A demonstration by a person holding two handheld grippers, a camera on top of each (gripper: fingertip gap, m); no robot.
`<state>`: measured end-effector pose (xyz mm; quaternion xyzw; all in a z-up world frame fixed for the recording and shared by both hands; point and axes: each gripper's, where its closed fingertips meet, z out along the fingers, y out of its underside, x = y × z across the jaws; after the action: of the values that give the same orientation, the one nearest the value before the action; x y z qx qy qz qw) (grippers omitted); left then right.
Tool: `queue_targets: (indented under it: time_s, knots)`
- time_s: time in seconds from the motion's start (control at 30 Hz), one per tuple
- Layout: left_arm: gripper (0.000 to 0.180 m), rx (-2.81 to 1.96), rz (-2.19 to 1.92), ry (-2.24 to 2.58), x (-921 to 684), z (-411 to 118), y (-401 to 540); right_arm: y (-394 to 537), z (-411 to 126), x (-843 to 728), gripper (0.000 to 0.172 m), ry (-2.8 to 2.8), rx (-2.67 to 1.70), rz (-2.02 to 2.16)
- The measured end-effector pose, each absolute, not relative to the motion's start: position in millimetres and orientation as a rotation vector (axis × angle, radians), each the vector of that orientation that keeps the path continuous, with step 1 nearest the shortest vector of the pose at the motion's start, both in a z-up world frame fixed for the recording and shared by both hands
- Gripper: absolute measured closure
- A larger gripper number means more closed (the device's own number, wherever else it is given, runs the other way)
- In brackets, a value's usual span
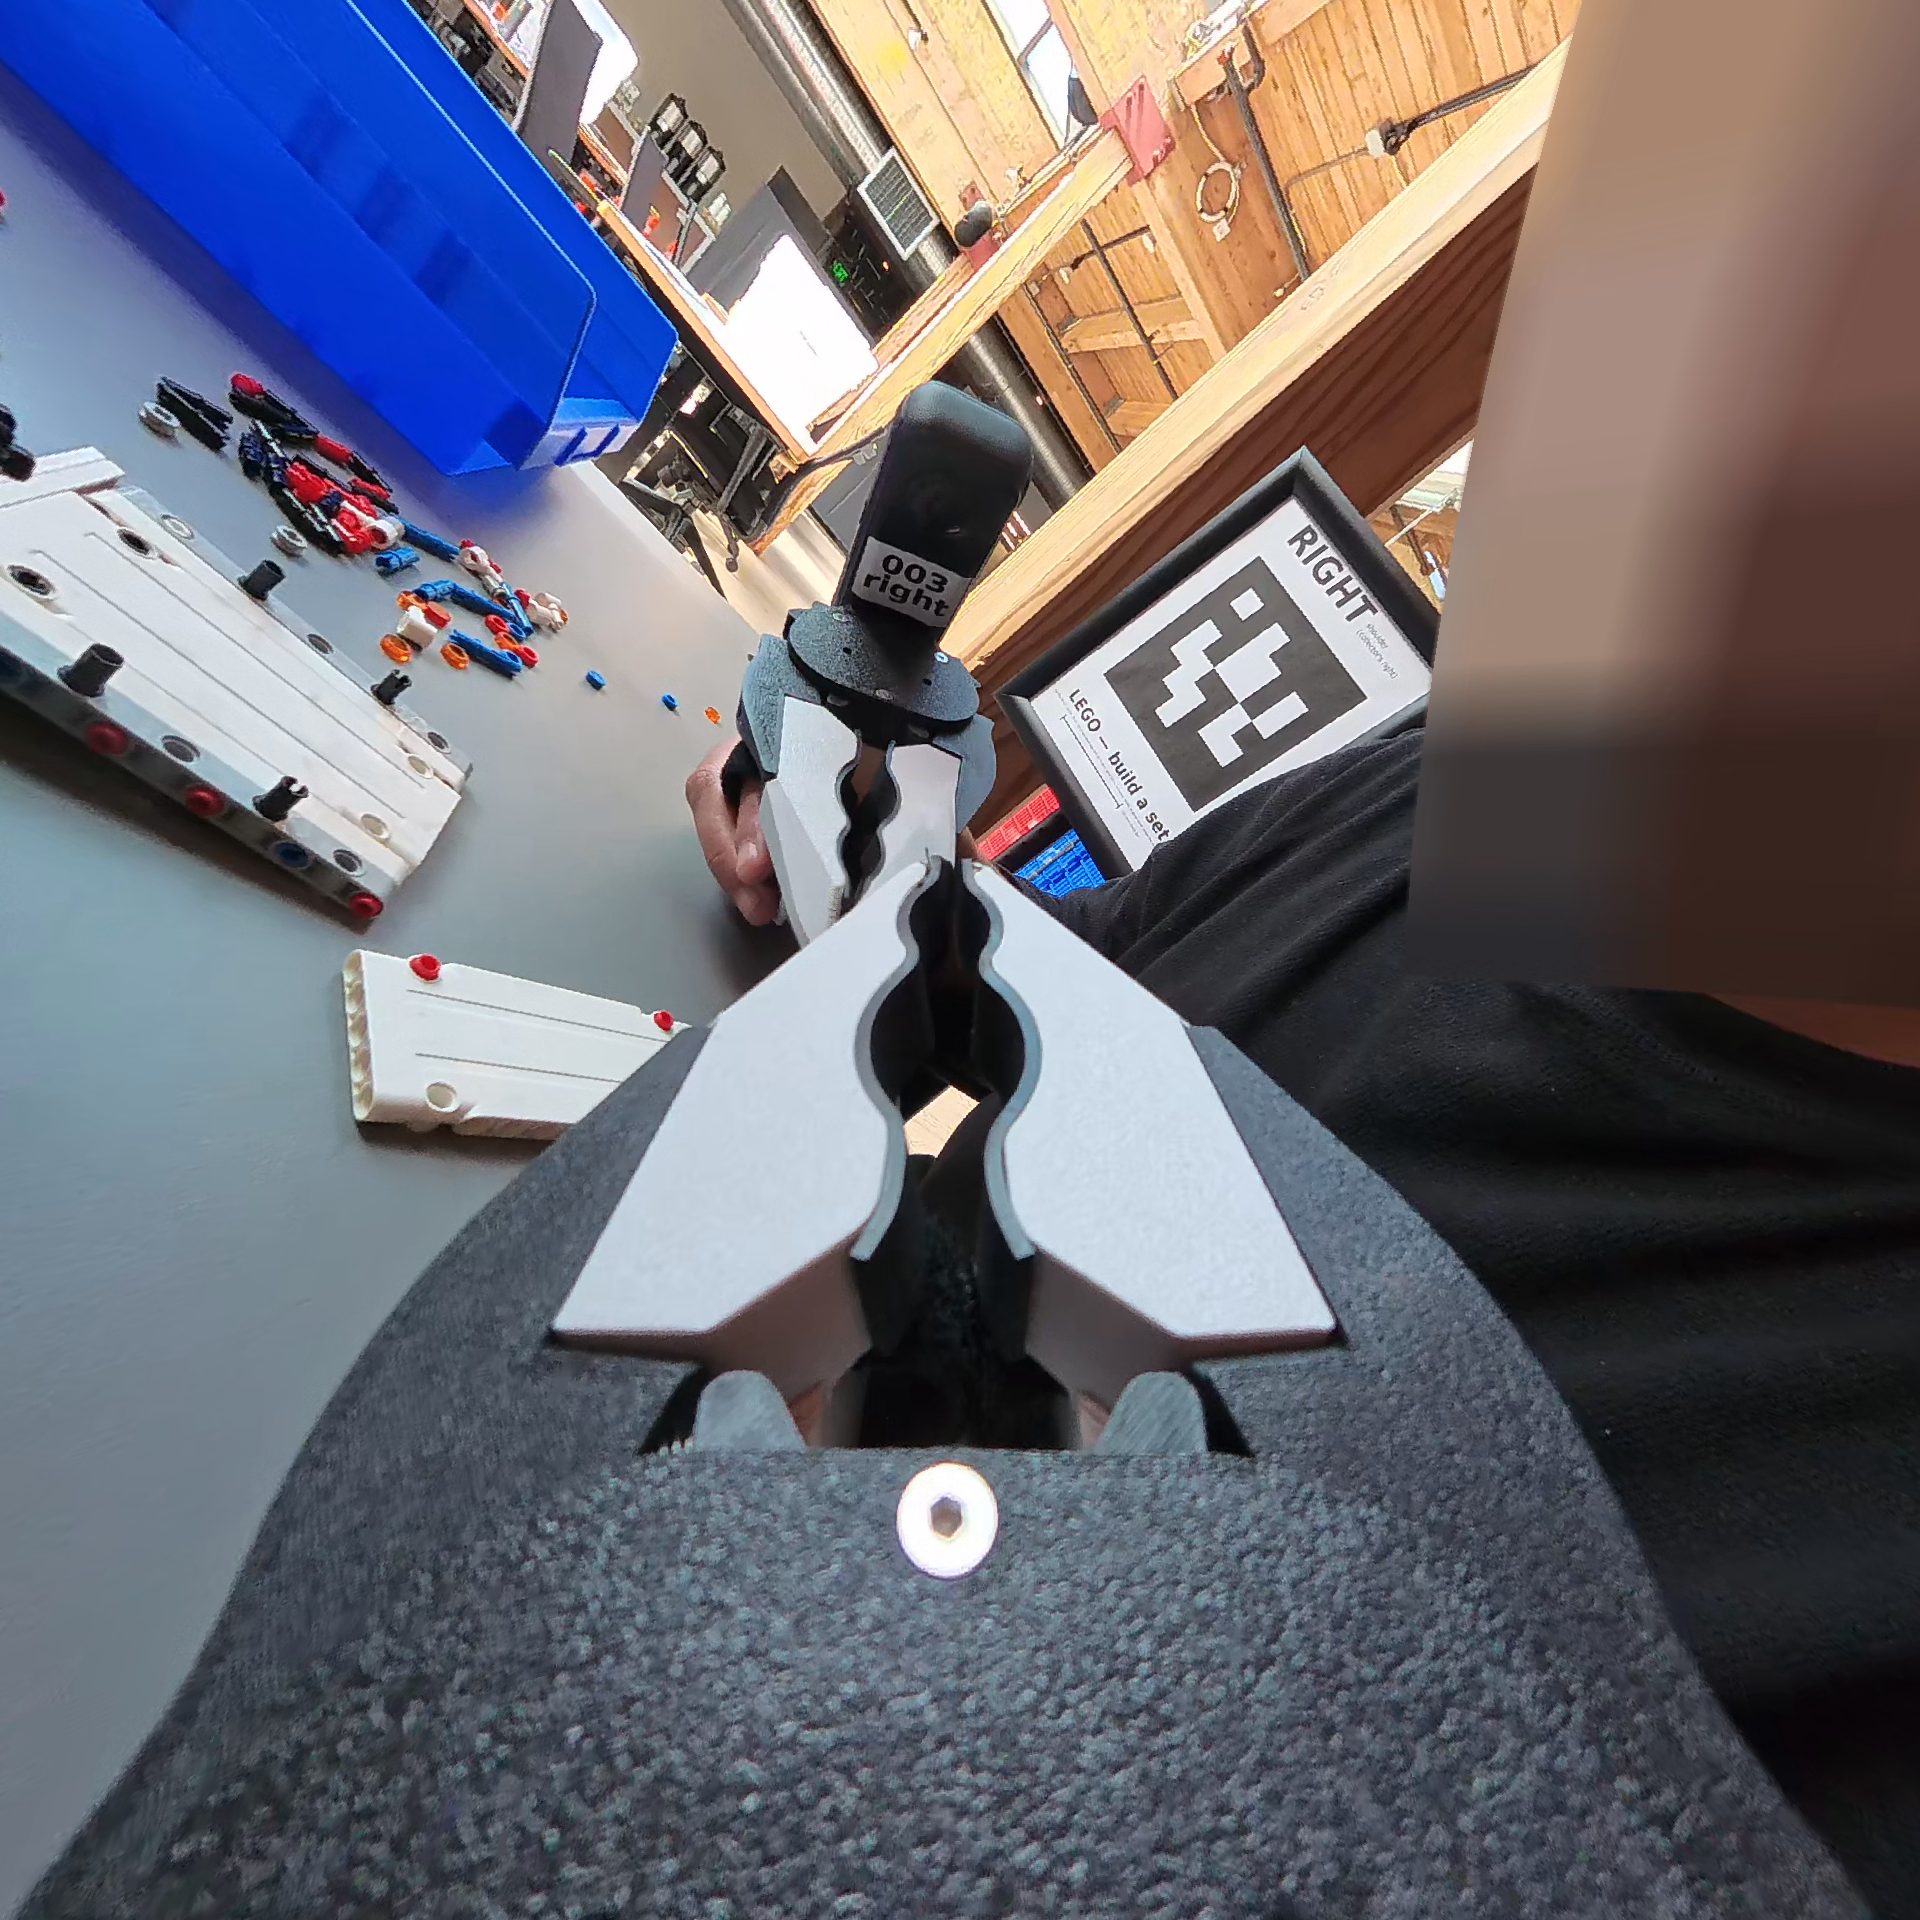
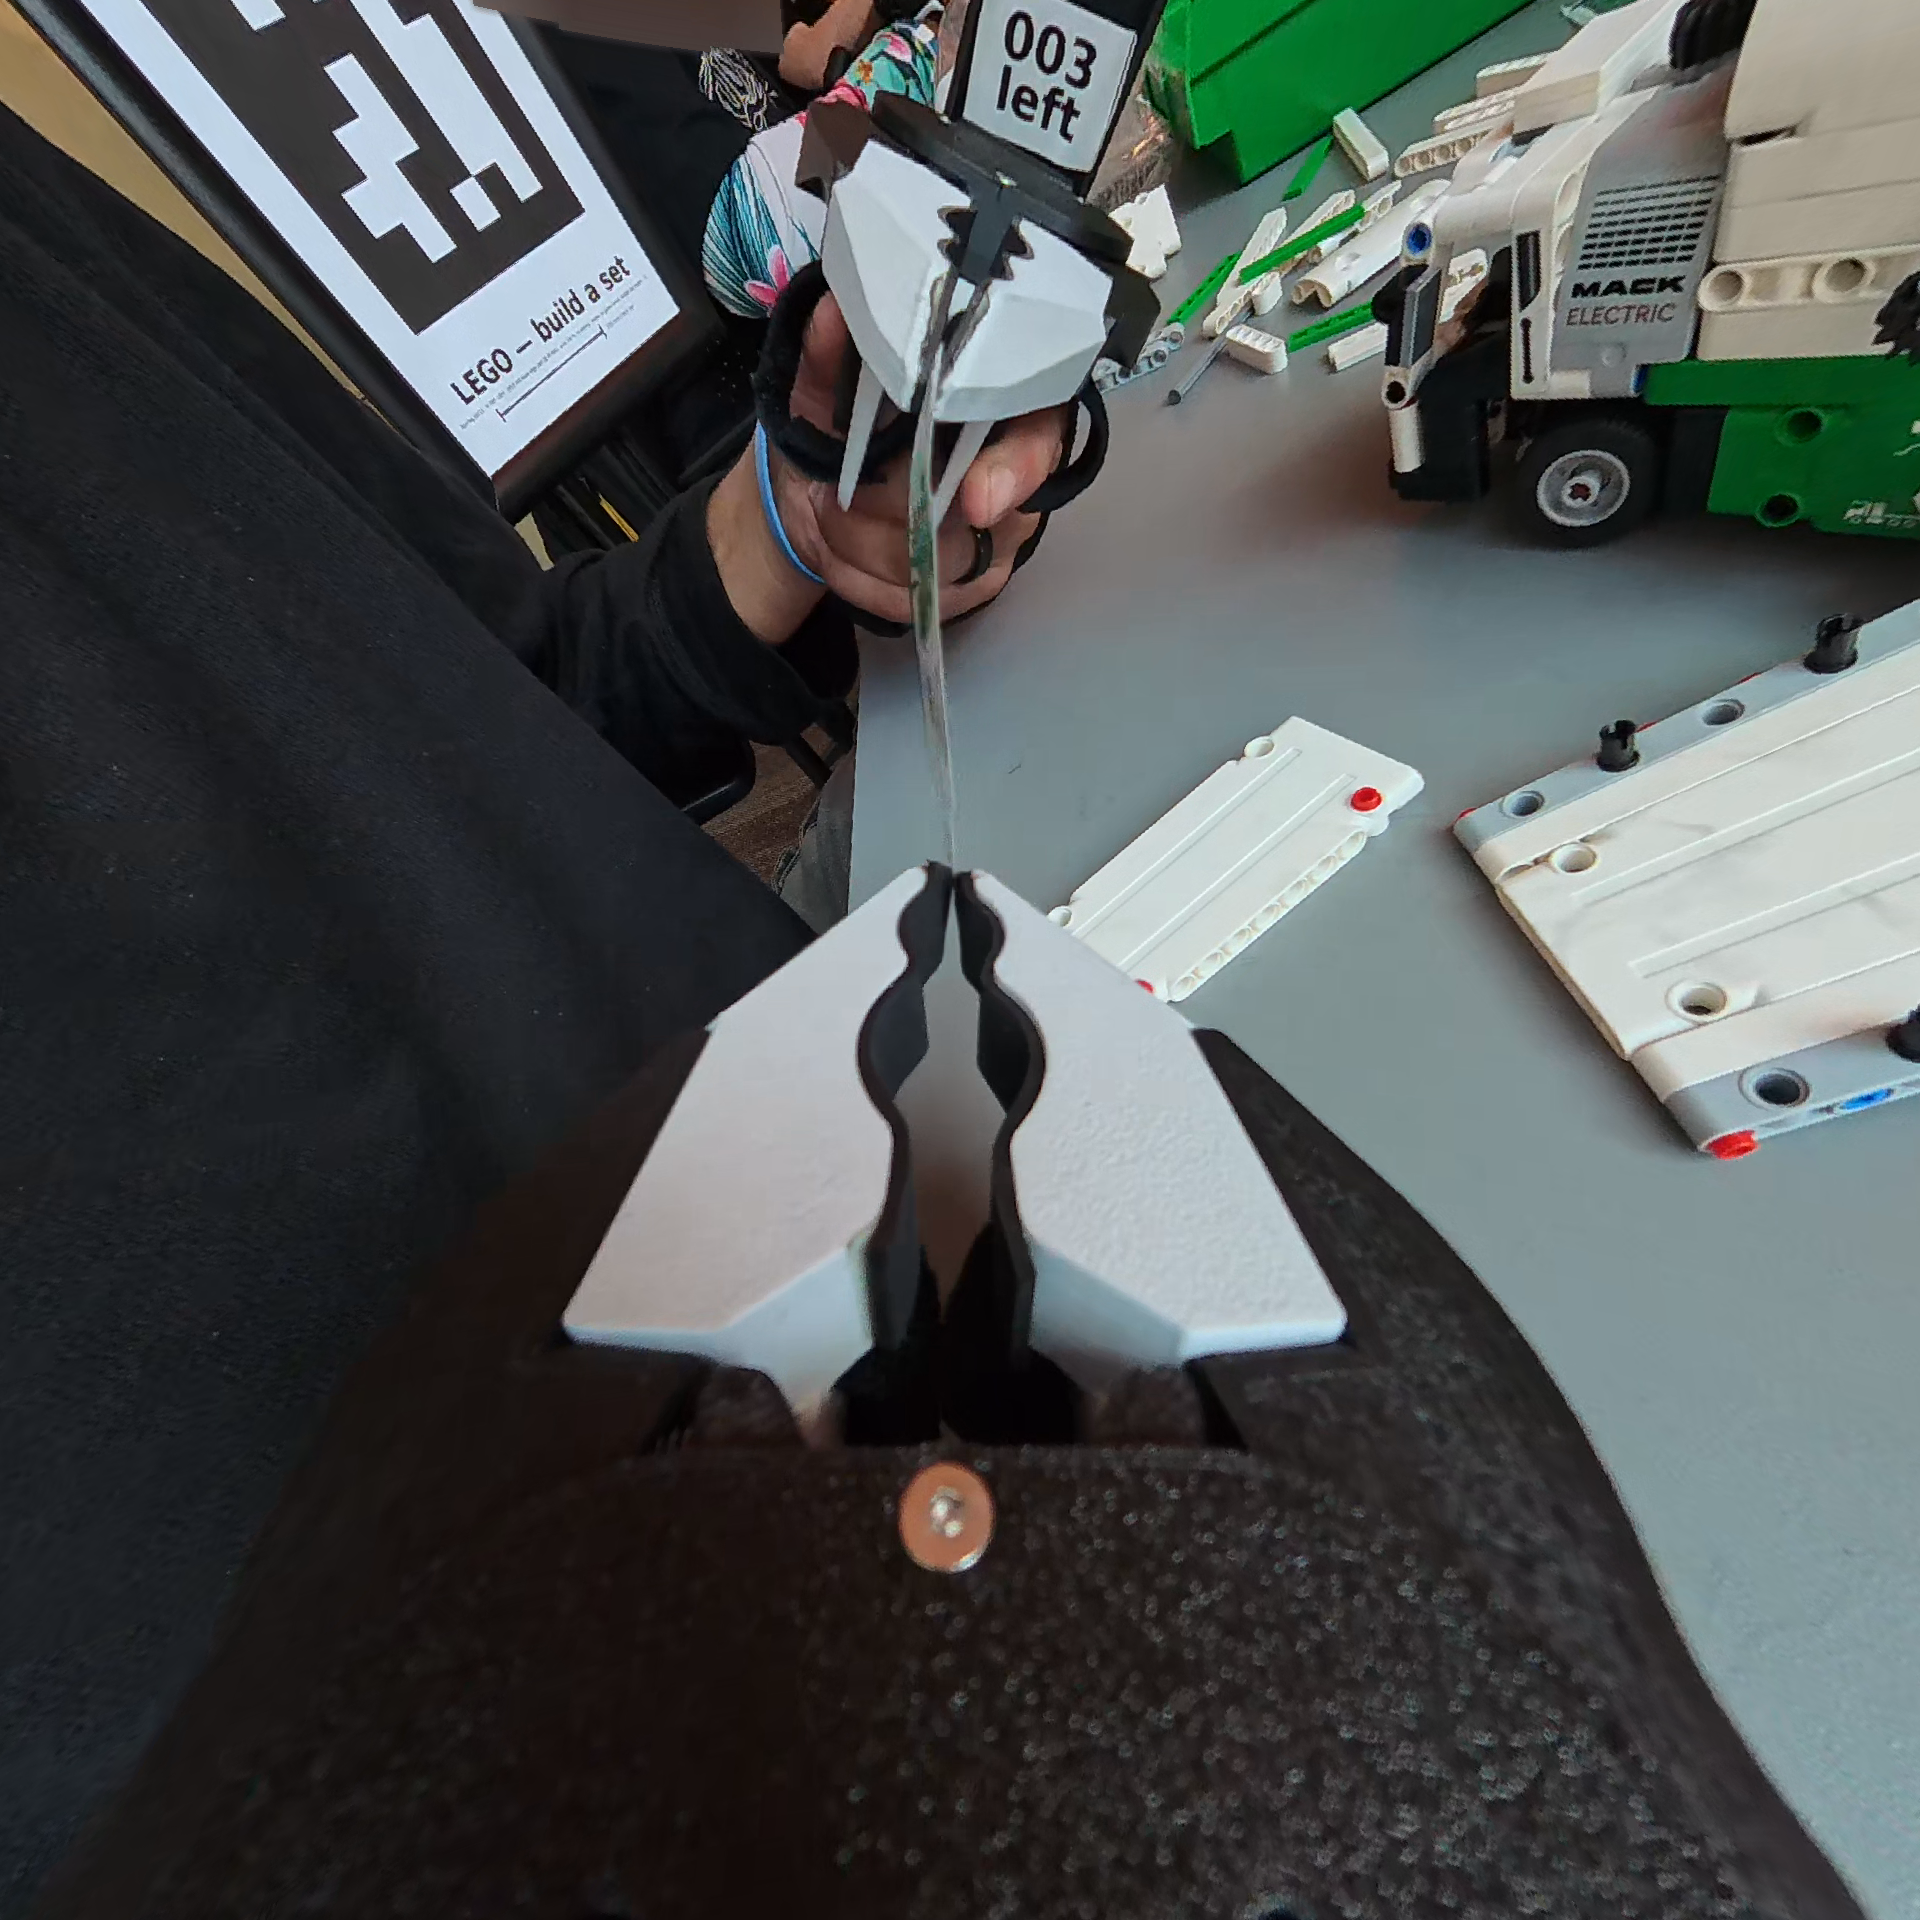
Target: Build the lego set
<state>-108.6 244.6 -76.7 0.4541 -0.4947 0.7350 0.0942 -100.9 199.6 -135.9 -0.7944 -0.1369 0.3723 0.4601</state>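
Observation:
A thin, shiny sheet (image 2: 928, 623), seen edge-on, stretches between my two grippers above the near edge of the grey table (image 2: 1351, 623). My right gripper (image 2: 951, 875) is shut on its near end. My left gripper (image 2: 923, 400), farther off in the right wrist view, is shut on its other end. In the left wrist view my left gripper (image 1: 945, 868) is shut, with only a sliver of the sheet at its tips. The right gripper (image 1: 847, 894) faces it closely from behind. A small white panel with red pins (image 2: 1236, 862) lies flat on the table to the side; it also shows in the left wrist view (image 1: 488, 1049).
A larger white panel assembly (image 2: 1714, 894) with black pins lies beyond the small panel. A white and green model truck (image 2: 1662, 260), a green bin (image 2: 1299, 73), a blue bin (image 1: 416, 229) and several loose small pieces (image 1: 343, 499) stand on the table. A framed sign (image 1: 1226, 675) and a person's black sleeve (image 2: 312, 935) are close by. About 8 centimeters separates my left fingertips from my right.

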Motion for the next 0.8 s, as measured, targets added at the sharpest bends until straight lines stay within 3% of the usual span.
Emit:
queue_targets:
  time_s: [0.3,0.8]
  knots:
    - [0.180,1.425,2.159,-1.477,-104,-84,252,200,-137,-100,0.172,-0.320,-1.966,0.925]
    - [0.180,1.901,1.721,-1.773,-80,-160,268,199,-165,-101,0.166,-0.055,-2.183,1.136]
